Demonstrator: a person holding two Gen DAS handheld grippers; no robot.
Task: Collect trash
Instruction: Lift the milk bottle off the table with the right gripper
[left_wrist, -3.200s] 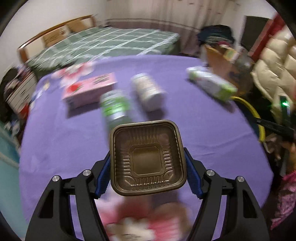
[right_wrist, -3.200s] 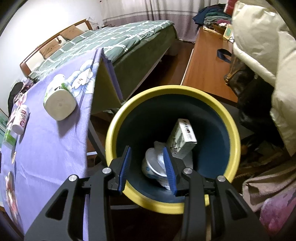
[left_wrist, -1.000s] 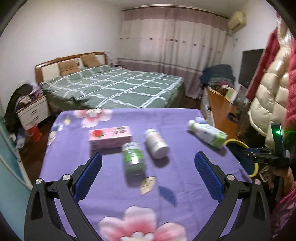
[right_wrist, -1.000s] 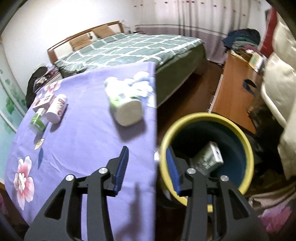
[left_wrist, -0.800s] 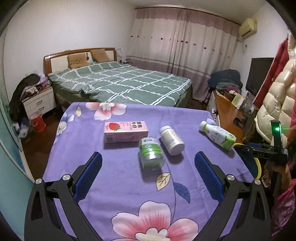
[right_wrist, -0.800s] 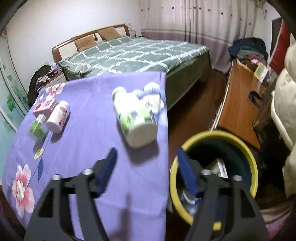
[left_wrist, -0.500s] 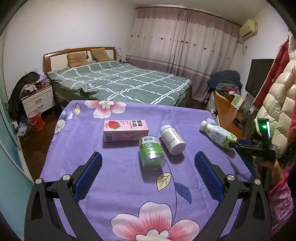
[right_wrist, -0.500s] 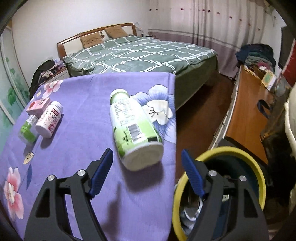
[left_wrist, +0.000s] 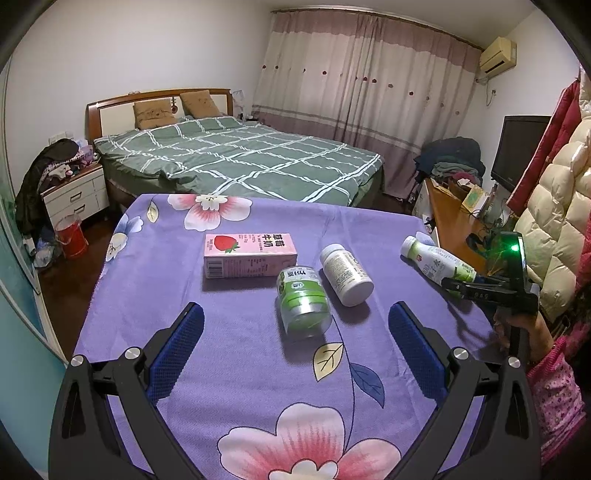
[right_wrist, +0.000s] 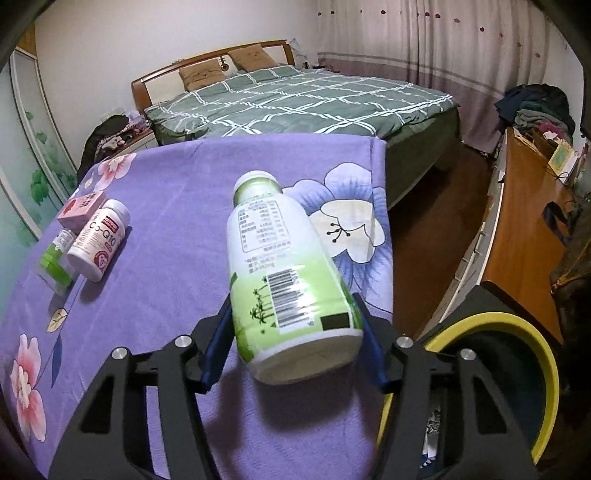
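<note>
A green-and-white drink bottle (right_wrist: 280, 266) lies on the purple flowered tablecloth (right_wrist: 166, 206) near its right edge. My right gripper (right_wrist: 293, 317) has the bottle's base between its blue pads; the jaws are closing and the pads touch both its sides. In the left wrist view the same bottle (left_wrist: 436, 262) and the right gripper (left_wrist: 480, 286) show at the far right. My left gripper (left_wrist: 295, 310) hangs wide open above the cloth with nothing between its fingers. Beyond it lie a green jar (left_wrist: 303, 302), a white pill bottle (left_wrist: 345, 275) and a pink milk carton (left_wrist: 251, 254).
A dark bin with a yellow rim (right_wrist: 517, 321) stands on the floor right of the table and holds trash. A wooden desk (right_wrist: 524, 229) runs along the right wall. A bed (left_wrist: 240, 162) lies behind the table. A nightstand (left_wrist: 74, 195) and a red bucket (left_wrist: 72, 240) stand at the left.
My right gripper swung from over the bin to the table, spread its jaws and drew them in around the drink bottle's base. The left gripper, earlier holding a brown tray, now stands open with nothing in it.
</note>
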